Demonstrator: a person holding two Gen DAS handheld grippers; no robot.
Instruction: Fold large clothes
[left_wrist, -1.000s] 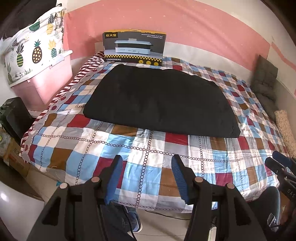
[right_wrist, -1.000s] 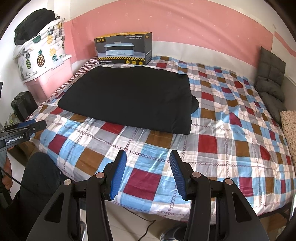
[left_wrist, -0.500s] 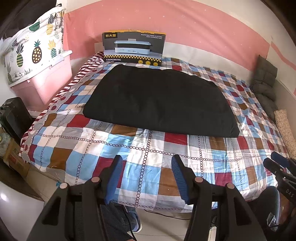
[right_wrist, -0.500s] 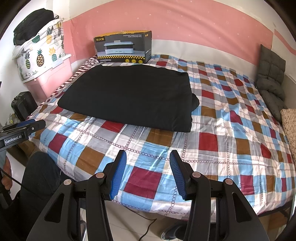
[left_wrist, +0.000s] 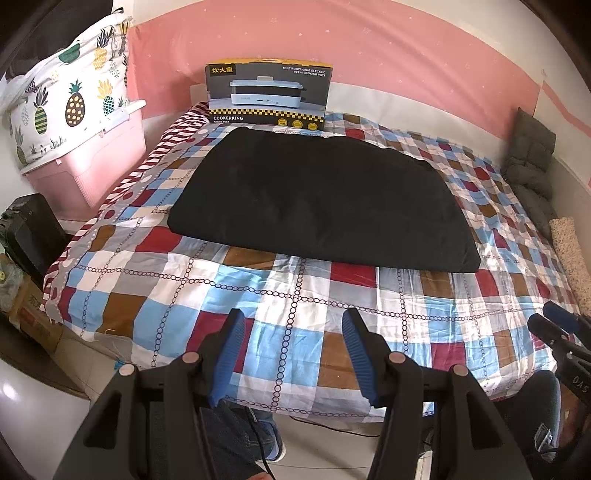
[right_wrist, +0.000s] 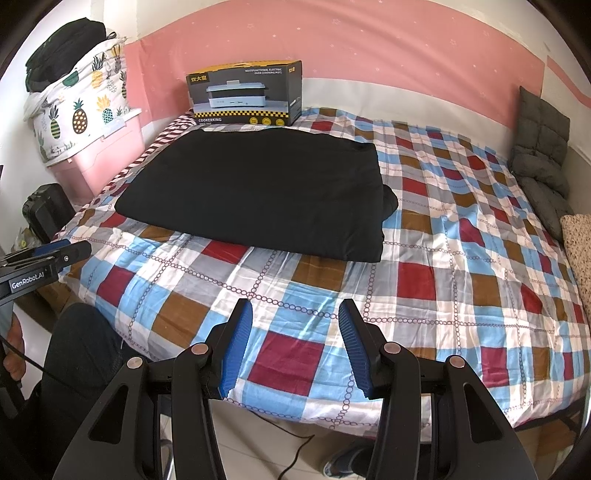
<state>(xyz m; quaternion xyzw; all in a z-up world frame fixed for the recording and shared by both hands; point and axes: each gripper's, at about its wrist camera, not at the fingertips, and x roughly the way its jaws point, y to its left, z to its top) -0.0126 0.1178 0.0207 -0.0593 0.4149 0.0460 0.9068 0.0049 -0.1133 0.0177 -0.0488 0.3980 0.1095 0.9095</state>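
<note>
Pink plastic forms the storage bin (left_wrist: 92, 162) at far left, with a pineapple-print fabric bag (left_wrist: 70, 99) on top. Next I see the folded black garment (left_wrist: 321, 199), a soft matte slab lying flat on the checked bedsheet (left_wrist: 295, 302), touching a glossy cardboard box (left_wrist: 267, 94) behind it. My left gripper (left_wrist: 291, 354) and right gripper (right_wrist: 293, 343) hang released, ribbed blue pads (right_wrist: 236, 350) apart, grasping nothing. Grey quilted cushions (right_wrist: 541, 147) sit far right.

Cooker box (left_wrist: 269, 96) at bed head; pink bin (left_wrist: 92, 162) left; grey cushion (right_wrist: 541, 146) right.
</note>
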